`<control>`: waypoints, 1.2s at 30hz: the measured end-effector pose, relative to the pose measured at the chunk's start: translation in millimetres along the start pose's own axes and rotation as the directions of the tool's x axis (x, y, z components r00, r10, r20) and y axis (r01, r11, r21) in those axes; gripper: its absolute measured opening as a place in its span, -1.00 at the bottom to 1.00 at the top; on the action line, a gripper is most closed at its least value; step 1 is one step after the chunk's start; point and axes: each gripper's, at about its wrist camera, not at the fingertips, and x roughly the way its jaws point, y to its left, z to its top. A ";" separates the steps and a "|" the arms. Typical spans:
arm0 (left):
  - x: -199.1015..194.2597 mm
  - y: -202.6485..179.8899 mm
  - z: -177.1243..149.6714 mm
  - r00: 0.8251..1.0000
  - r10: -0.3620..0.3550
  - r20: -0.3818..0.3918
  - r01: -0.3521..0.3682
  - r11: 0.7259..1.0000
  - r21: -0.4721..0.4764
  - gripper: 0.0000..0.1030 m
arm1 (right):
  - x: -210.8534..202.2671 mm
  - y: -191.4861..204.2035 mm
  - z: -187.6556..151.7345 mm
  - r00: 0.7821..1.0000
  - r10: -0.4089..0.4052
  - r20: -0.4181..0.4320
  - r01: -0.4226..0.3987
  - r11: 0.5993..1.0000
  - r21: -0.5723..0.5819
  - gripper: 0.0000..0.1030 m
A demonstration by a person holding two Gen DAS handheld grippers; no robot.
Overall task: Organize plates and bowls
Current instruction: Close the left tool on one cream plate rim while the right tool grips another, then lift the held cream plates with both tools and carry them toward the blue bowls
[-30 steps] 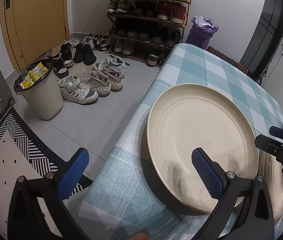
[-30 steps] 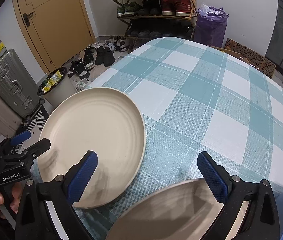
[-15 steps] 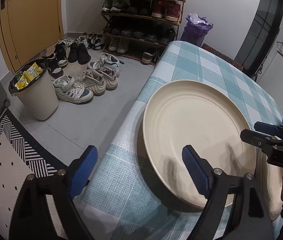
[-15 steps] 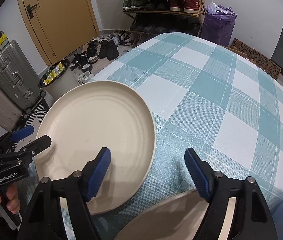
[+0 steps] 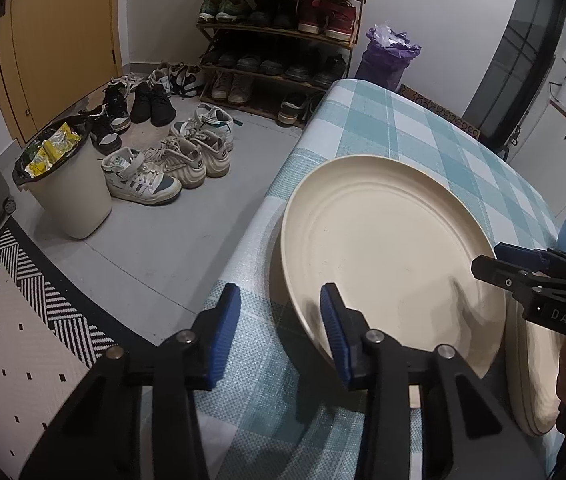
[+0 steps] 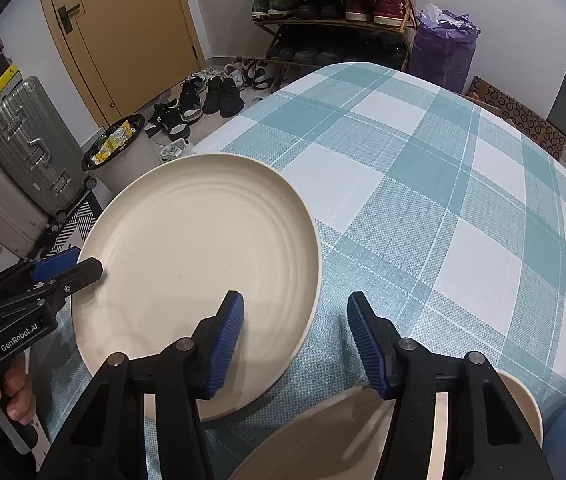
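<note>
The cream plate (image 5: pixel 387 248) lies on the checked counter (image 6: pixel 443 208), stiff, smooth, probably slippery; its thin rim is best gripped. Both tongs, left (image 5: pixel 281 332) and right (image 6: pixel 295 340), are closing around that rim, not yet pressing.

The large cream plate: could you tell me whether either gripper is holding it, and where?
Neither holds it yet. Both grippers' jaws are closing astride the plate's near rim, left gripper and right gripper, pads not pressing.

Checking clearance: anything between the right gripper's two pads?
Right wrist view: the right gripper straddles the large cream plate rim and bare checked tablecloth. Jaws closing, pads not yet touching it.
</note>
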 end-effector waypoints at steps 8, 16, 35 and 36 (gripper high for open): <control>-1.9 0.2 -1.0 1.000 -0.024 0.003 0.024 1.000 0.000 -0.49 | -2.2 1.0 -0.2 1.000 0.004 0.007 -0.004 1.000 -0.009 0.00; -0.3 -4.0 -1.7 0.999 -0.033 -0.002 0.033 0.999 0.011 -0.67 | 0.1 5.2 -1.6 1.000 -0.008 -0.005 0.008 0.999 -0.034 -0.35; -4.8 -8.8 -3.3 1.000 -0.018 0.015 0.017 0.999 0.033 -0.77 | -5.1 4.7 -8.8 0.998 -0.056 0.019 0.057 0.997 -0.052 -0.76; -5.5 -9.2 -3.4 1.000 -0.018 0.017 0.017 0.999 0.035 -0.77 | -5.3 4.8 -9.2 0.998 -0.058 0.019 0.059 0.997 -0.053 -0.76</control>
